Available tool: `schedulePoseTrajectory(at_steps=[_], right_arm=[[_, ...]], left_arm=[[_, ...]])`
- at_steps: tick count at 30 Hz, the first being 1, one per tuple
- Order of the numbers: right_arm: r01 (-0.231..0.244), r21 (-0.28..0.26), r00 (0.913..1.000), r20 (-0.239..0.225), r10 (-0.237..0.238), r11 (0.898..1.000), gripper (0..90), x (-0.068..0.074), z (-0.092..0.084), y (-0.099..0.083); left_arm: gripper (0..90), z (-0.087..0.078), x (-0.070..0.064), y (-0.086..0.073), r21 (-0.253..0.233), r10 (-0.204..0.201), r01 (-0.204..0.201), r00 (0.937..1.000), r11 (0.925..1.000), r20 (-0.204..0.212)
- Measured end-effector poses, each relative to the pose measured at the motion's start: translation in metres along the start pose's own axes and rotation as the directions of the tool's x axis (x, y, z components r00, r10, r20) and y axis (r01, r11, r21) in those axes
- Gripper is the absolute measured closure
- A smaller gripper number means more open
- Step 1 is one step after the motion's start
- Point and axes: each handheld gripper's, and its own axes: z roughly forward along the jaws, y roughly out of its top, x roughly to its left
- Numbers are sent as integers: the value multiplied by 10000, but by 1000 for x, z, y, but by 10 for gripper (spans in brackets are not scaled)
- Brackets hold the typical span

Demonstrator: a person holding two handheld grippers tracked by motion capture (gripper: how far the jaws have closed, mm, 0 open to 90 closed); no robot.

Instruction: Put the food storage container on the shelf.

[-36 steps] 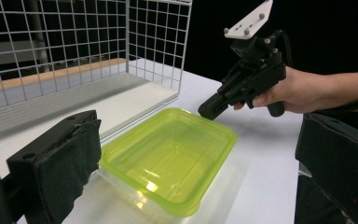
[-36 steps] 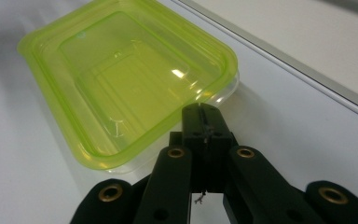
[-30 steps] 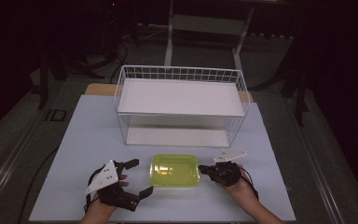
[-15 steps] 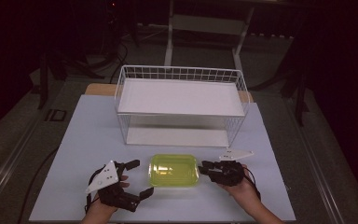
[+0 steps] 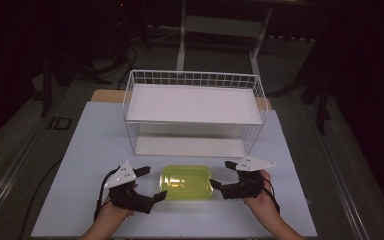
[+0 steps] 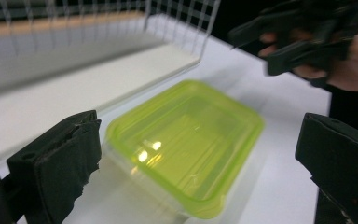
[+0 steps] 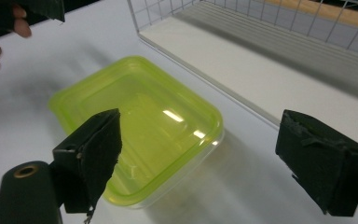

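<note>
Currently the white table [image 5: 80, 150] is carrying a white wire basket rack [image 5: 194, 80] at the back w/ a flat shelf, nothing sitting on it. In front of the rack, the yellow-green lidded container [image 5: 186, 182] is resting flat on the table, btwn both grippers.

Left gripper [image 5: 152, 184] is standing wide open, its near jaw just beside the container's left edge; contact can't be told.

Right gripper [image 5: 222, 175] has just been opening; jaws are now wide, nothing btwn them, just beside the container's right end.

Judgement: container is not gripped, not lifted; grasping and any move to the rack are still pending.
</note>
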Motion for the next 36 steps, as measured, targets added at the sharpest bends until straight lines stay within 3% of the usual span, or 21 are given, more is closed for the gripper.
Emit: schedulePoseTrajectory(at_steps=[2, 4, 5, 6, 8, 10, 14, 15, 16, 18, 19, 20, 21, 25, 27, 30, 35, 36], right_arm=[[-44, -56, 9999, -93, 44, 10000, 141, -1, 2, 1], [-26, 26, 9997, -227, 26, 10000, 136, -1, 5, 1], [-44, 174, 10000, -77, 45, 9998, 135, -1, 7, 1], [-44, 174, 10000, -77, 45, 9998, 135, -1, 7, 1], [-149, 365, 9999, 59, 147, 9992, 122, 1, 12, 0], [28, 380, 10000, -13, -27, 9993, 118, 3, 15, -2], [76, 606, 9997, 223, -90, 9981, 141, 8, 24, -6], [31, 634, 9998, 193, -43, 9980, 142, 8, 25, -6], [-77, 703, 9997, 226, 61, 9975, 152, 7, 27, -8], [-260, 791, 9995, 196, 245, 9965, 164, 5, 29, -9], [-260, 791, 9995, 196, 245, 9965, 164, 5, 29, -9], [-376, 836, 9991, 231, 358, 9958, 189, 4, 31, -10], [-495, 899, 9984, 333, 467, 9947, 210, 4, 32, -12], [-682, 1127, 9971, 402, 641, 9913, 247, 3, 34, -15], [-788, 1268, 9962, 458, 735, 9888, 290, 3, 35, -16], [-799, 1551, 9957, 599, 714, 9847, 316, 3, 38, -19], [-1010, 1629, 9943, 509, 938, 9815, 351, 3, 39, -20], [-980, 1680, 9950, 364, 932, 9809, 412, 6, 38, -19]], left_arm=[[8, 6, 4, 3, 215, -339, 347, 9988, 9992, -366], [9, 9, 5, 4, 339, -454, 469, 9981, 9983, -414], [24, 16, 7, 5, 823, -574, 634, 9957, 9946, -727], [79, 16, 7, 5, 823, -574, 634, 9957, 9946, -727], [103, 20, 9, 4, 881, -800, 849, 9951, 9925, -579], [108, 28, 12, 1, 1232, -969, 1077, 9911, 9865, -909], [157, 31, 16, -3, 1420, -1166, 1334, 9858, 9808, -1205], [177, 33, 19, -6, 1535, -1467, 1658, 9808, 9741, -1282], [209, 33, 19, -6, 1535, -1467, 1658, 9808, 9741, -1282], [230, 37, 24, -9, 1748, -1985, 2256, 9670, 9584, -1596], [253, 37, 24, -9, 1748, -1985, 2256, 9670, 9584, -1596], [253, 39, 26, -11, 1812, -2157, 2439, 9630, 9527, -1618], [320, 40, 26, -12, 1891, -2239, 2562, 9585, 9479, -1764], [432, 43, 26, -16, 2059, -2482, 2849, 9505, 9362, -1867], [487, 42, 28, -17, 2044, -2802, 3093, 9466, 9287, -1594], [580, 42, 26, -16, 2111, -2693, 2910, 9548, 9331, -1258], [605, 41, 24, -17, 2147, -2651, 2856, 9568, 9340, -1195], [610, 39, 22, -17, 2125, -2584, 2782, 9590, 9367, -1163]])
